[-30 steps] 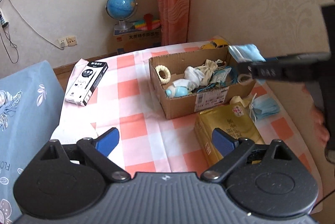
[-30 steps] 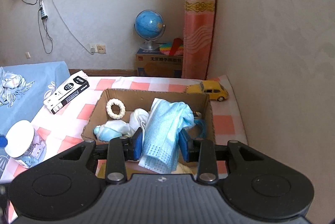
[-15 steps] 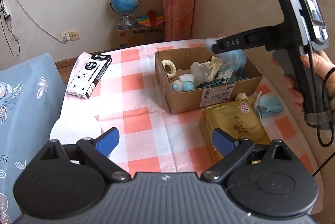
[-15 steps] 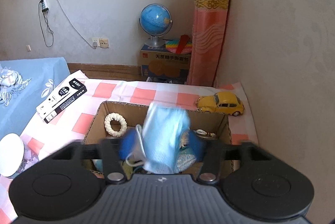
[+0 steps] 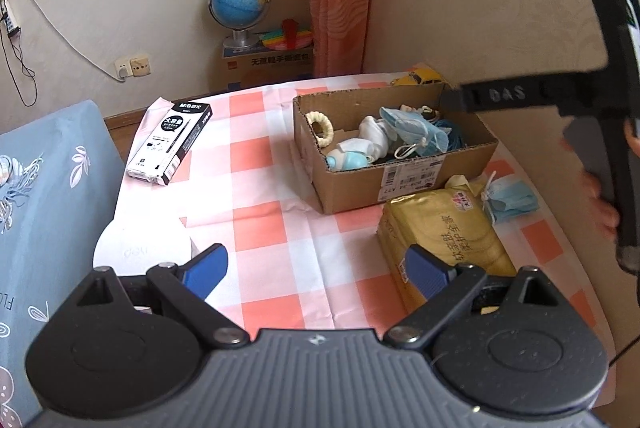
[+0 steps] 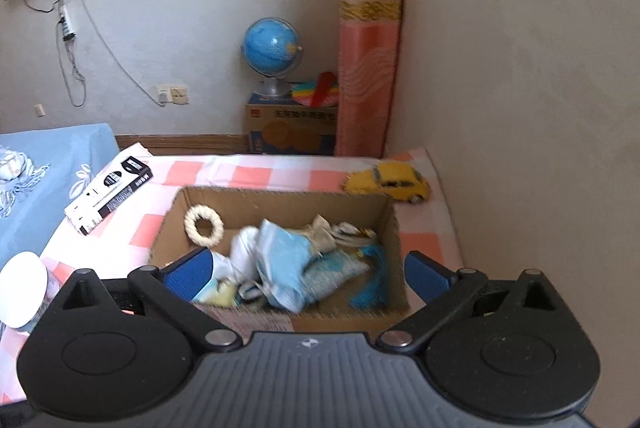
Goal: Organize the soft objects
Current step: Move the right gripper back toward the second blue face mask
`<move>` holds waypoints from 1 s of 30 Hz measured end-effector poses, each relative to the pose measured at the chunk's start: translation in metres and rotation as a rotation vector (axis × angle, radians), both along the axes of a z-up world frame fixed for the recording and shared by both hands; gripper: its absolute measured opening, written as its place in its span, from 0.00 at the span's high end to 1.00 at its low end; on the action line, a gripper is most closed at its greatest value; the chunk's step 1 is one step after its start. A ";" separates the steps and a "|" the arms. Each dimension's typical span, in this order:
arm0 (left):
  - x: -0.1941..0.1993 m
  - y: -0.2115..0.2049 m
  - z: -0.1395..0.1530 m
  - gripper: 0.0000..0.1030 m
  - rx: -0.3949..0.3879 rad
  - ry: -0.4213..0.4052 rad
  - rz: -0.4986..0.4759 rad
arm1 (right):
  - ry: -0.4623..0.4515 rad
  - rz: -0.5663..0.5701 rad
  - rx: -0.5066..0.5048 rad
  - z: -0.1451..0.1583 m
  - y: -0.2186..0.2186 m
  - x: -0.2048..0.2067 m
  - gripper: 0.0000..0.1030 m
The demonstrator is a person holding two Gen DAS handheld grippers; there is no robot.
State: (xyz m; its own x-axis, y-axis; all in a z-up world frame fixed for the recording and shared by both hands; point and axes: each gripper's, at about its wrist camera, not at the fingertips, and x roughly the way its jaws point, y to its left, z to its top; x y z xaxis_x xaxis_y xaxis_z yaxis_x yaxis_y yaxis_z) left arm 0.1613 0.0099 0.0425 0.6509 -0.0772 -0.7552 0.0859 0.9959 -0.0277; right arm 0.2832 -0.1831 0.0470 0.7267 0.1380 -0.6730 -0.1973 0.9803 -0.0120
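Note:
A cardboard box [image 5: 404,184] [image 6: 280,206] on the checked cloth holds soft things: a blue face mask [image 5: 416,132] [image 6: 286,268], white cloth and a cream ring [image 6: 203,224]. My right gripper [image 6: 306,270] is open and empty above the box's near side; its black body shows in the left wrist view [image 5: 504,94] over the box's right end. My left gripper [image 5: 316,268] is open and empty, low over the cloth in front of the box. A second blue mask [image 5: 510,198] lies on the cloth right of the box.
A gold packet [image 5: 444,244] lies in front of the box. A black-and-white carton [image 5: 170,142] lies to the left. A yellow toy car [image 6: 388,182] stands behind the box. A white-lidded jar [image 6: 22,288] stands at the left edge. A wall panel [image 5: 500,8] stands on the right.
My right gripper opened and let go of the blue mask, which dropped into the box. The gripper then drew back and up. My left gripper stayed open.

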 end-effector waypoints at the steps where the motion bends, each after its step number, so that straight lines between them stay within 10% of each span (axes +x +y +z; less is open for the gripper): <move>1: -0.001 0.000 0.000 0.08 0.001 -0.002 -0.002 | 0.006 -0.012 0.000 -0.001 -0.004 -0.004 0.00; 30: 0.002 -0.021 -0.008 0.08 0.023 0.024 -0.054 | 0.292 -0.245 0.022 -0.079 -0.064 0.009 0.02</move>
State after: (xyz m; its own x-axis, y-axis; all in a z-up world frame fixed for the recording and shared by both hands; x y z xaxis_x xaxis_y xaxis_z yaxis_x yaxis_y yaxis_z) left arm 0.1636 -0.0111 0.0350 0.6276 -0.0942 -0.7728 0.1392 0.9902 -0.0077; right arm 0.2921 -0.2472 -0.0323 0.5178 0.0004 -0.8555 0.0509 0.9982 0.0313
